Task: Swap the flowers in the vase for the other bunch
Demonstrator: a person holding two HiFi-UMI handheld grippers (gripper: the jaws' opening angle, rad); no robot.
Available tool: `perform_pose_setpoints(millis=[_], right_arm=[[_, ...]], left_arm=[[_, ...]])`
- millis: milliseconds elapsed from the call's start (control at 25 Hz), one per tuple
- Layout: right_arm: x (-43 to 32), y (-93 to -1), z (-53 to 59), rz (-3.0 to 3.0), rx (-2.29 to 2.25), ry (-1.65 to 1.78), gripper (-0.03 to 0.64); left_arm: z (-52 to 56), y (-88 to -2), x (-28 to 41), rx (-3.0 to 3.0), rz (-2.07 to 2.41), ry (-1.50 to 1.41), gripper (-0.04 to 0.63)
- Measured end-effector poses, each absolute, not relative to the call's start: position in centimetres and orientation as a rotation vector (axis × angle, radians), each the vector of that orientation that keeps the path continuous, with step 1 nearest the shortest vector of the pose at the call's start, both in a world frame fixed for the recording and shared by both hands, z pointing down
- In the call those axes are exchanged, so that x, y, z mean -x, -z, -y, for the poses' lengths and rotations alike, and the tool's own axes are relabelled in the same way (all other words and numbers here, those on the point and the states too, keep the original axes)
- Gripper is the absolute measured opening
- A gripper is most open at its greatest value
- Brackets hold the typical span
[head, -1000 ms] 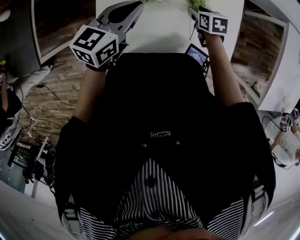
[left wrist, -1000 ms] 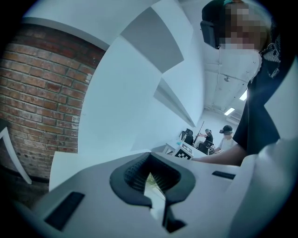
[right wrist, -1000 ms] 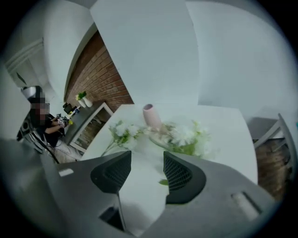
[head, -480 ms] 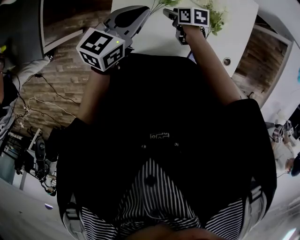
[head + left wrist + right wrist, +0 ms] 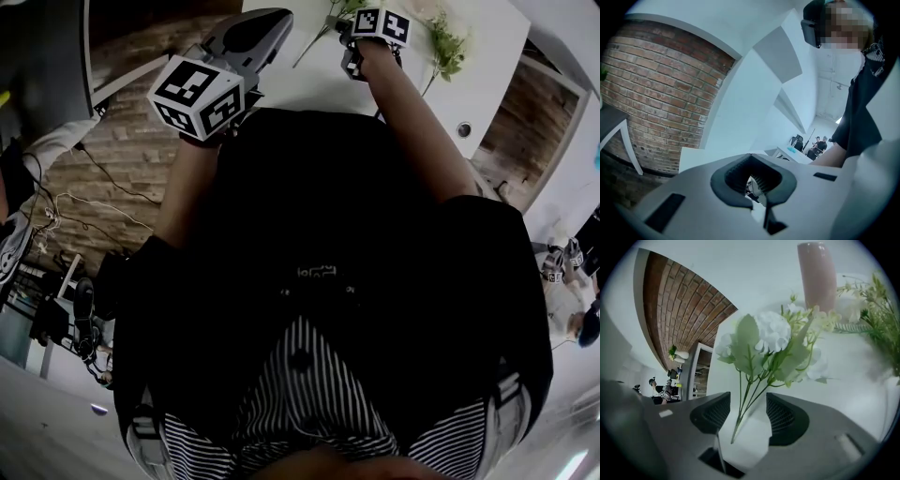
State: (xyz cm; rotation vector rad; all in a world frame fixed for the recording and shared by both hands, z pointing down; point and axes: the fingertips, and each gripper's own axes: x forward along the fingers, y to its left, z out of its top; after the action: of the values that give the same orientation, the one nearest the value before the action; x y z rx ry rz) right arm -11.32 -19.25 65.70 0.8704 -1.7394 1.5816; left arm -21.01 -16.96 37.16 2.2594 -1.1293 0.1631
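Stems of white bunch lie between right tongs, just opening wider; left tongs closed.

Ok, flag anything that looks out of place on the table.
Both bunches lie flat on the table: the white bunch before the pink vase, the greener bunch at right. The vase stands upright, apparently empty.
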Motion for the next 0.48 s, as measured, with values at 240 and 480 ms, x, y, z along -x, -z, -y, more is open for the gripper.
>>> perform_pose_setpoints(millis=[240,480], right_arm=[[11.2,-67.9,19.0,1.625,-0.943,-1.543,0.215],[8.9,-68.8,19.1,1.636,-1.017,-1.437,0.053]], left_arm=[[17.2,-37.9,22.8,-2.241,1.118,-0.160,0.007],[17.5,-38.8,23.3,-2.220,1.115,-0.151,0.008]])
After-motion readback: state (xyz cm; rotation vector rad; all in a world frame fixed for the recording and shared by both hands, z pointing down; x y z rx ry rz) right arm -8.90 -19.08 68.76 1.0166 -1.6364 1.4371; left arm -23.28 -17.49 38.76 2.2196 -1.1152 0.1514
